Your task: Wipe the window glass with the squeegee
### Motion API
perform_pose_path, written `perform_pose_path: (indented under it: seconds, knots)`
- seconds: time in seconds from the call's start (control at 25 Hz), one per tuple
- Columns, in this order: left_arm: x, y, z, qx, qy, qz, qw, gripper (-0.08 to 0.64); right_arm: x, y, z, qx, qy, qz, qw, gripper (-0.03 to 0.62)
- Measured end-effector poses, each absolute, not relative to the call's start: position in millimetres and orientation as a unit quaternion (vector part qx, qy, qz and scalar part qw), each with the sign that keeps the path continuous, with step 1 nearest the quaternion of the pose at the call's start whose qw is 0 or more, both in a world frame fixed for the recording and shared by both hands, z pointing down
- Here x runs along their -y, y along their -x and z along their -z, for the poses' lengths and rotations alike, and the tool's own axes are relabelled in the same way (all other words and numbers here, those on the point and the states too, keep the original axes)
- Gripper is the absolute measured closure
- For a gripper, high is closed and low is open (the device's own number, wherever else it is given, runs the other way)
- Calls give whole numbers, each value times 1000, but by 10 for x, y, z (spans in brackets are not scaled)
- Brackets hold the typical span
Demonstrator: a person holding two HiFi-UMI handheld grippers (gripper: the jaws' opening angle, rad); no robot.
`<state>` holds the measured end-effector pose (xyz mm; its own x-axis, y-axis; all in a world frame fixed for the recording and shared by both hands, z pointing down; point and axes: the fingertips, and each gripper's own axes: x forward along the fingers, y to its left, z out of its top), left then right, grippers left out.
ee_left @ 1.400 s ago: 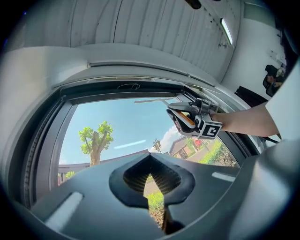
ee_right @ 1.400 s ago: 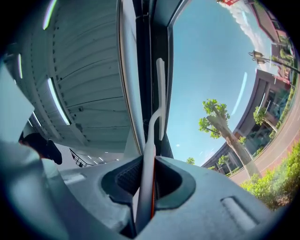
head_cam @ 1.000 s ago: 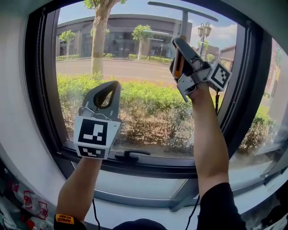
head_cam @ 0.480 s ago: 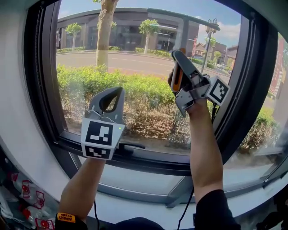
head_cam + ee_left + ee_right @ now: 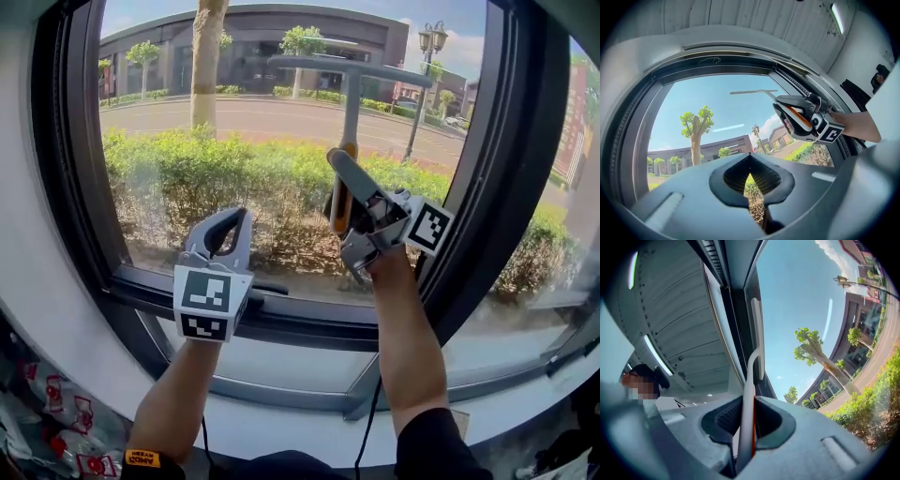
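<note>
Partly hidden squeegee (image 5: 352, 105), right claw (image 5: 337, 173) clamped

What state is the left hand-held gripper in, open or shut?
Shut: the left hand-held gripper has its jaw tips touching, with nothing held between them.

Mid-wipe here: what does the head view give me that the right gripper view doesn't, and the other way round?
Head view only: the left gripper, shut and empty, just above the lower frame, and both forearms. Right gripper view only: the squeegee handle clamped between the right gripper's fingers, ceiling lights, and a person back in the room. Both: the squeegee with its blade, the glass, the tree and the building outside.
</note>
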<state>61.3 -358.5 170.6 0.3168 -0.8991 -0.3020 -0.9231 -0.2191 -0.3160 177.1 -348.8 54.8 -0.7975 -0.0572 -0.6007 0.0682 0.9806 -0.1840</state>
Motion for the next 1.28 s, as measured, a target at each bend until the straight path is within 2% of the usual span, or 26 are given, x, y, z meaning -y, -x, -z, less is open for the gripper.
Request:
perform_pose_path:
  seconds: [0.4,0.68,1.0,1.28]
  knots:
    - [3704,-654,-2301,-590,788,-7,175,545,3405,-1884,-1135,-942,5,128,309,543]
    - [3743,-675,-2429,-591,789,-1,168,545,3404,-1915,-1310,-944,9,136,301,543]
    - [3668,-681,-2230,-588,784,-9,199,545,3394,-1881,-1194,-951,14,118,286,545]
    - [3548,-805,-1809,-580,776,-23,246,545,3506,-2046,-541,-952,16,83,293,545]
